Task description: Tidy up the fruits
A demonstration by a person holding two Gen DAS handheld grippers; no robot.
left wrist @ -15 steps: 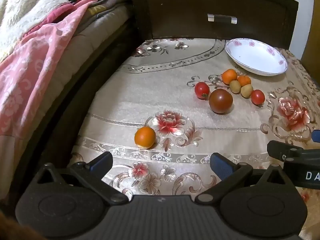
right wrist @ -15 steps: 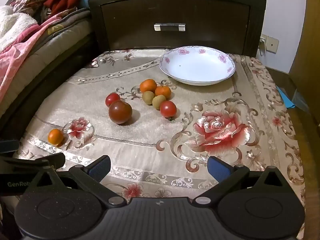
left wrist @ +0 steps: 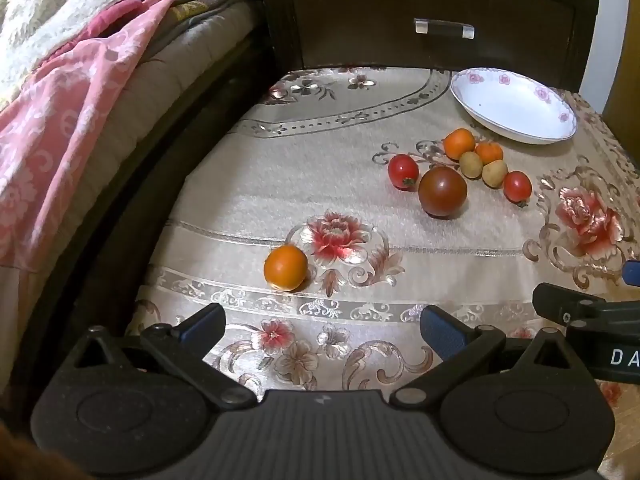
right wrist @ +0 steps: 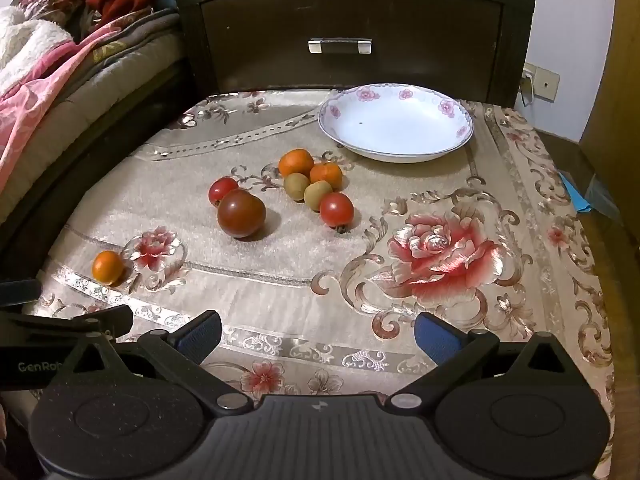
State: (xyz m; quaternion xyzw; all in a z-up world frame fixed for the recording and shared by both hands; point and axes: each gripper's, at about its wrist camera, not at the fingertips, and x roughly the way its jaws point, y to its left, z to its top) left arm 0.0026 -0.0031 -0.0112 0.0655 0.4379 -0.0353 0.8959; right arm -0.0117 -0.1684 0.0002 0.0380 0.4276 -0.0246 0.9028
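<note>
A white floral plate (left wrist: 516,136) (right wrist: 400,156) sits empty at the back right of the cloth-covered table. In front of it lie two orange fruits, two small green-brown fruits, two red tomatoes and a big dark tomato (left wrist: 443,191) (right wrist: 241,210). A lone orange fruit (left wrist: 285,267) (right wrist: 107,267) lies near the front left. My left gripper (left wrist: 322,328) is open and empty, just short of the lone orange fruit. My right gripper (right wrist: 318,332) is open and empty near the table's front edge.
A dark wooden drawer cabinet (right wrist: 340,36) stands behind the table. A bed with pink and white blankets (left wrist: 68,92) runs along the left side. The floor with a blue item (right wrist: 576,196) lies to the right.
The left gripper has shifted slightly; the view is almost the same. Both grippers stay open and the fruits have not moved.
</note>
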